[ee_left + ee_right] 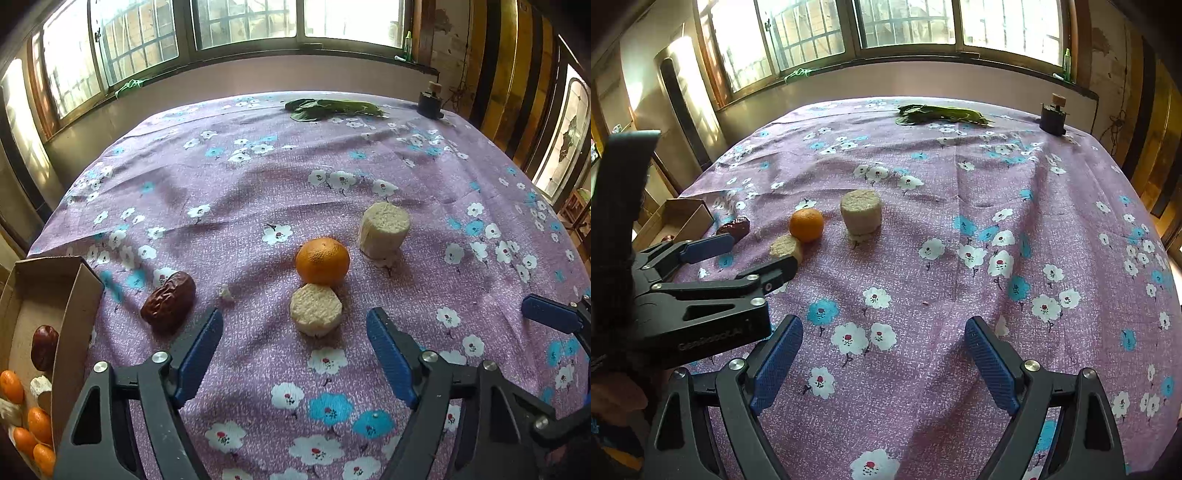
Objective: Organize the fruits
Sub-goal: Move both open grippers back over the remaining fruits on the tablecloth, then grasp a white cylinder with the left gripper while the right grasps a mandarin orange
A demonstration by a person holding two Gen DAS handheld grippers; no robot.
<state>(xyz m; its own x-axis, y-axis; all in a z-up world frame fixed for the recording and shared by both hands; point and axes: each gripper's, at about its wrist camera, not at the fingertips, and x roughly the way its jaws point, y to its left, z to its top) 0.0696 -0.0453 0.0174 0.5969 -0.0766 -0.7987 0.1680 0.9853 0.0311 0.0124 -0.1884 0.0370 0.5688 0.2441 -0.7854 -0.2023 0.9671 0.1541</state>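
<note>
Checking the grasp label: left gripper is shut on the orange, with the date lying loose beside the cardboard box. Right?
Not quite. The left gripper is open and holds nothing; the orange sits free on the cloth beyond its fingertips, as the left wrist view shows. The date does lie loose beside the cardboard box.

Right gripper [882,354] jaws wide apart, nothing between them, over bare floral tablecloth [960,206]. Orange [806,224] as landmark: tall pale cylinder [860,216] just right of it, flat pale disc [785,246] touching its lower left, red date [735,228] further left, cardboard box [679,218] beyond. Left gripper [746,254] near the disc, not gripping it.
</note>
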